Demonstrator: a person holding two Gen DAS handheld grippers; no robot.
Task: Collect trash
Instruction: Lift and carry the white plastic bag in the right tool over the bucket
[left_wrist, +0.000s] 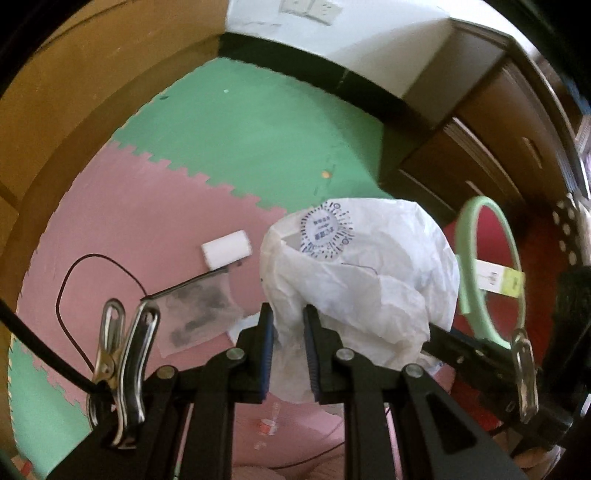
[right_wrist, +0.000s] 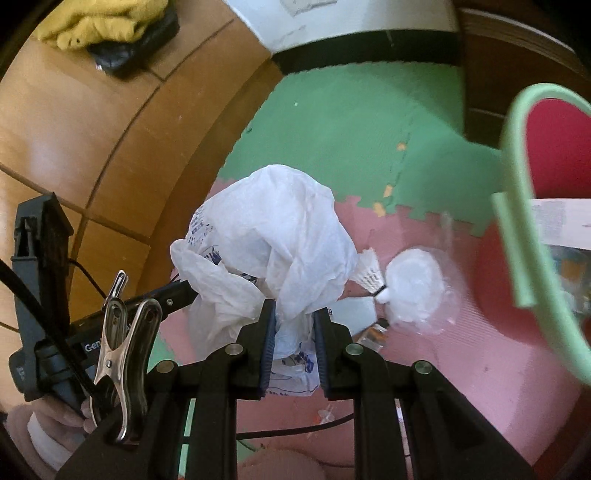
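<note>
Both grippers are pointed steeply downward over a floor of pink and green foam mats (left_wrist: 236, 147), and one white plastic bag (left_wrist: 369, 273) is held between them above the floor. In the left wrist view, the left gripper (left_wrist: 288, 317) is seen with its jaws closed on a gathered edge of the bag, the film being pinched between the blue pads; the bulk of the bag, printed with a round blue stamp, billows beyond the fingertips. At the right of that view the other gripper is seen reaching into the bag from the side. In the right wrist view, the right gripper (right_wrist: 295, 317) is likewise clamped on a bunched fold of the bag, and the left gripper body is seen at the left edge, carried by a person's hand (right_wrist: 55, 413). On the pink mat lie a white roll (left_wrist: 226, 251), a soiled sheet (left_wrist: 199, 314), a shuttlecock (right_wrist: 369, 275) and a clear plastic lid (right_wrist: 421, 291). A red bin with a green rim (right_wrist: 517, 206) stands at the right.
</note>
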